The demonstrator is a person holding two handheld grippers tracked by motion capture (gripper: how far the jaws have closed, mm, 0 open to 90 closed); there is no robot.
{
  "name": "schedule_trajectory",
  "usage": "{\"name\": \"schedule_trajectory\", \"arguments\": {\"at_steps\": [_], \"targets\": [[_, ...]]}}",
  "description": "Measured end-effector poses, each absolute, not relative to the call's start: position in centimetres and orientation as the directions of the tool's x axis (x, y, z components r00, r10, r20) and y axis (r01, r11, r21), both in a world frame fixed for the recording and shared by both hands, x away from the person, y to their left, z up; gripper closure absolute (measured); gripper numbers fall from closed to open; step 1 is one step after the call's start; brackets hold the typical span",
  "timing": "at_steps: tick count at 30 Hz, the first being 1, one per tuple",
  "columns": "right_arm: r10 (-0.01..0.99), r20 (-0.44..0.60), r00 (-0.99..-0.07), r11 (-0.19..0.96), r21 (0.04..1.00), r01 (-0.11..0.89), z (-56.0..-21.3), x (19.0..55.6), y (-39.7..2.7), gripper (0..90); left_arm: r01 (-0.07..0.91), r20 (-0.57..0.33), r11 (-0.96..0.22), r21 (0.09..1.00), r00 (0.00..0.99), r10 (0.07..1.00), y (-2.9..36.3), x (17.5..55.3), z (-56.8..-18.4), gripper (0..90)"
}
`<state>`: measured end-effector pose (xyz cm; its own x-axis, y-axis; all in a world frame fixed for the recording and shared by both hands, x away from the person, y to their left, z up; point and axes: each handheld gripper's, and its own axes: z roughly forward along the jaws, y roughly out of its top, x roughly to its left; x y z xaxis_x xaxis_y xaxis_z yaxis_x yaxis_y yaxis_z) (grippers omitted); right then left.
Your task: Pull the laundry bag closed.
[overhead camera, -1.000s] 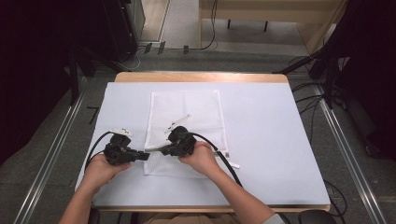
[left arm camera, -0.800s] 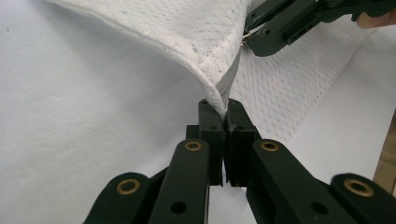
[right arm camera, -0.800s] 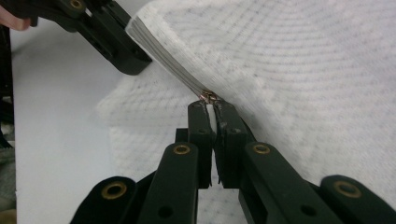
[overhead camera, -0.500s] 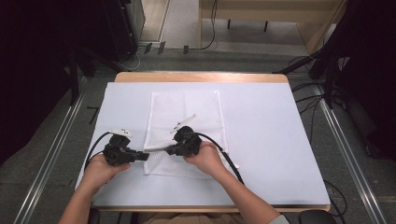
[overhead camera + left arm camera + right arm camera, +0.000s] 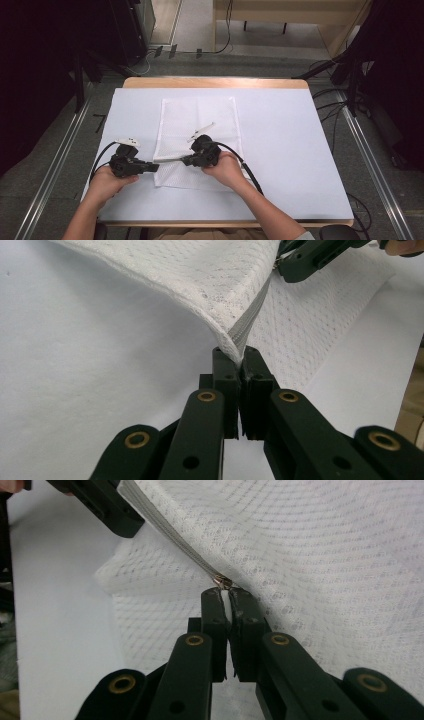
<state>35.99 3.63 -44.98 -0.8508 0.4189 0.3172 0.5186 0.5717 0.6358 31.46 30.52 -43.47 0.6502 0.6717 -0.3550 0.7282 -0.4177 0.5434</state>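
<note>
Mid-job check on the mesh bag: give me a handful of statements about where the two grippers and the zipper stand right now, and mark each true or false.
1. The left gripper is clamped on the end of the zipper tape. True.
2. The right gripper is open and clear of the bag. False: its jaws are shut on the zipper pull.
3. The mesh bag lies on the white table cover. True.
4. The zipper edge lies flat on the table. False: it is lifted and stretched between the two grippers.
5. The bag sits at the table's far right edge. False: it lies near the middle, slightly left.
</note>
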Motion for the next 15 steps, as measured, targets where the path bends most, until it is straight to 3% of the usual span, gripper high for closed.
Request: {"name": "schedule_trajectory", "arguments": {"at_steps": [15], "targets": [[0.429, 0.296, -0.853, 0.577, 0.637, 0.511, -44.8, 35.9, 2.1, 88.0, 0.731, -0.373, -0.411, 0.545, 0.651, 0.661, 30.5, 31.4, -43.4, 88.4]]}}
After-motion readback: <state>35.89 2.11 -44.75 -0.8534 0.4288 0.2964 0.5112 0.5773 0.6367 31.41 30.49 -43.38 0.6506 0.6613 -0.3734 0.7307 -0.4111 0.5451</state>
